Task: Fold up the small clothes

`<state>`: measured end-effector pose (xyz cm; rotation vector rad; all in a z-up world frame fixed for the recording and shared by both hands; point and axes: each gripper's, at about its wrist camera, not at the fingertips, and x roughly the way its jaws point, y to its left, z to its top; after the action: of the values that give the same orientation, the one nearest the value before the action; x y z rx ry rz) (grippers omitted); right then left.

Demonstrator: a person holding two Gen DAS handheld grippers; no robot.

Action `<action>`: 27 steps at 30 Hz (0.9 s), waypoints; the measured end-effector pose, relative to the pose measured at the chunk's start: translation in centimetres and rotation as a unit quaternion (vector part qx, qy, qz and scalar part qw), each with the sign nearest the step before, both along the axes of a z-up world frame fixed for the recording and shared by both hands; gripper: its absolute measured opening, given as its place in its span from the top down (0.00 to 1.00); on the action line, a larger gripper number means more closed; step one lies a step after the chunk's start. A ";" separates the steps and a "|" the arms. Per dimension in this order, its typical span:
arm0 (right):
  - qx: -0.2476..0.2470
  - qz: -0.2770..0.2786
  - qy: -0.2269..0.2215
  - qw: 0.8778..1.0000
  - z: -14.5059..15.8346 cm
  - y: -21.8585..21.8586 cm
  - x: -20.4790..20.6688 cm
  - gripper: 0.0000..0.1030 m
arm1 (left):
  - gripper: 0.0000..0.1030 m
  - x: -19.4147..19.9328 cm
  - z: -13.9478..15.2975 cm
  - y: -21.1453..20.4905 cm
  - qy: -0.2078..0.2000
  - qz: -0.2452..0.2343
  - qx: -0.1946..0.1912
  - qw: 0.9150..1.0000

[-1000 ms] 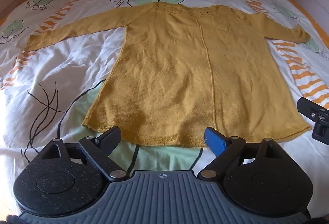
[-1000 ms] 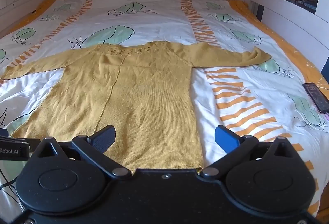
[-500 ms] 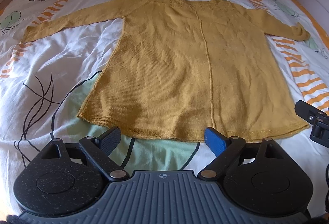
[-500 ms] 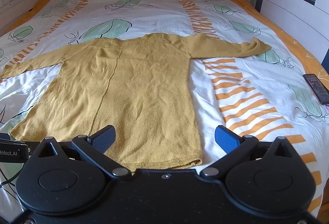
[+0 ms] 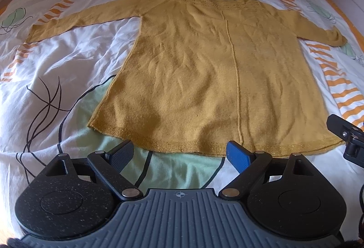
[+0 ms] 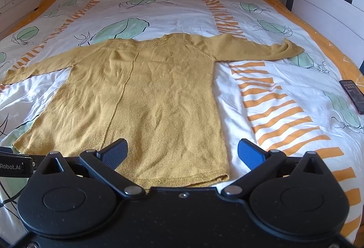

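Evidently ready for a first fold, the sweater lies flat on the bed — sleeves spread — with the left tool and right tool both apart, empty, near its hem.

The sweater is mustard yellow all over, with a row of tiny holes near its neck. The bed cover is white with green leaves drawn in black lines, orange stripes, and an orange edge. Each tool has one black fingertip and one blue one.
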<state>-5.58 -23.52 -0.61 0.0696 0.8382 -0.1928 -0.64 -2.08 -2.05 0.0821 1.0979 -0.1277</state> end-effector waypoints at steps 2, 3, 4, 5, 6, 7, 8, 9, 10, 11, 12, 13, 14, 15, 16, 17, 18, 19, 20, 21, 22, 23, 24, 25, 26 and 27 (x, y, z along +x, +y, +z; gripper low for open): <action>0.002 0.001 0.001 1.000 0.0 0.0 0.0 0.01 | 0.14 0.0 0.0 0.0 0.001 0.000 0.001 1.000; 0.002 0.001 0.002 1.000 -0.1 0.1 0.1 0.01 | 0.14 0.1 -0.1 0.0 0.001 0.000 0.001 1.000; 0.003 0.002 0.003 1.000 -0.1 0.1 0.1 0.01 | 0.14 0.1 -0.1 0.0 0.002 0.001 0.001 1.000; 0.003 0.003 0.004 1.000 -0.2 0.2 0.1 0.01 | 0.14 0.1 -0.1 0.1 0.002 0.001 0.001 1.000; 0.004 0.003 0.004 1.000 -0.2 0.2 0.2 0.01 | 0.14 0.1 -0.2 0.1 0.003 0.001 0.001 1.000; 0.004 0.004 0.004 1.000 -0.2 0.3 0.2 0.01 | 0.14 0.2 -0.2 0.0 0.003 0.002 0.001 1.000; 0.004 0.004 0.005 1.000 -0.2 0.3 0.2 0.01 | 0.14 0.2 -0.2 0.1 0.004 0.002 0.001 1.000; 0.004 0.005 0.005 1.000 -0.3 0.3 0.3 0.01 | 0.14 0.2 -0.2 0.1 0.005 0.002 0.001 1.000; 0.005 0.005 0.006 1.000 -0.3 0.3 0.3 0.01 | 0.14 0.2 -0.3 0.1 0.005 0.003 0.001 1.000; 0.005 0.006 0.006 1.000 -0.4 0.3 0.3 0.01 | 0.14 0.3 -0.3 0.1 0.006 0.003 0.001 1.000; 0.006 0.006 0.007 1.000 -0.4 0.4 0.4 0.01 | 0.14 0.3 -0.3 0.1 0.006 0.004 0.001 1.000; 0.006 0.007 0.008 1.000 -0.4 0.4 0.4 0.01 | 0.14 0.3 -0.3 0.1 0.006 0.004 0.002 1.000; 0.006 0.007 0.008 1.000 -0.5 0.4 0.4 0.01 | 0.14 0.3 -0.4 0.1 0.006 0.005 0.001 1.000; 0.007 0.008 0.009 1.000 -0.5 0.4 0.4 0.01 | 0.14 0.3 -0.4 0.1 0.007 0.005 0.001 1.000; 0.007 0.009 0.009 1.000 -0.5 0.4 0.5 0.01 | 0.14 0.3 -0.4 0.1 0.007 0.006 0.001 1.000; 0.007 0.009 0.010 1.000 -0.5 0.5 0.5 0.01 | 0.14 0.4 -0.5 0.2 0.008 0.006 0.001 1.000; 0.007 0.009 0.011 1.000 -0.5 0.5 0.5 0.01 | 0.14 0.4 -0.5 0.2 0.009 0.006 0.001 1.000; 0.008 0.010 0.012 1.000 -0.6 0.5 0.6 0.01 | 0.14 0.4 -0.5 0.2 0.009 0.007 0.001 1.000; 0.008 0.010 0.013 1.000 -0.6 0.5 0.6 0.01 | 0.14 0.4 -0.5 0.2 0.009 0.006 0.001 1.000; 0.009 0.010 0.013 1.000 -0.6 0.5 0.7 0.01 | 0.14 0.4 -0.5 0.3 0.009 0.007 0.001 1.000; 0.009 0.010 0.014 1.000 -0.7 0.5 0.7 0.01 | 0.14 0.5 -0.5 0.3 0.009 0.007 0.000 1.000; 0.009 0.011 0.015 1.000 -0.7 0.6 0.8 0.01 | 0.14 0.5 -0.6 0.4 0.009 0.008 0.000 1.000; 0.008 0.012 0.017 1.000 -0.8 0.6 0.9 0.01 | 0.14 0.6 -0.6 0.5 0.010 0.009 -0.001 1.000; 0.007 0.012 0.019 1.000 -0.9 0.6 1.0 0.01 | 0.14 0.6 -0.7 0.5 0.011 0.010 -0.001 1.000; 0.006 0.012 0.021 1.000 -0.9 0.6 1.0 0.01 | 0.14 0.7 -0.8 0.5 0.012 0.011 -0.001 1.000; 0.006 0.013 0.024 1.000 -1.0 0.6 1.1 0.01 | 0.14 0.7 -0.8 0.6 0.013 0.011 -0.001 1.000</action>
<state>-4.49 -22.89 -1.64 0.0656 0.8877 -0.1660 0.11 -1.49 -2.87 0.0666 1.1243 -0.1097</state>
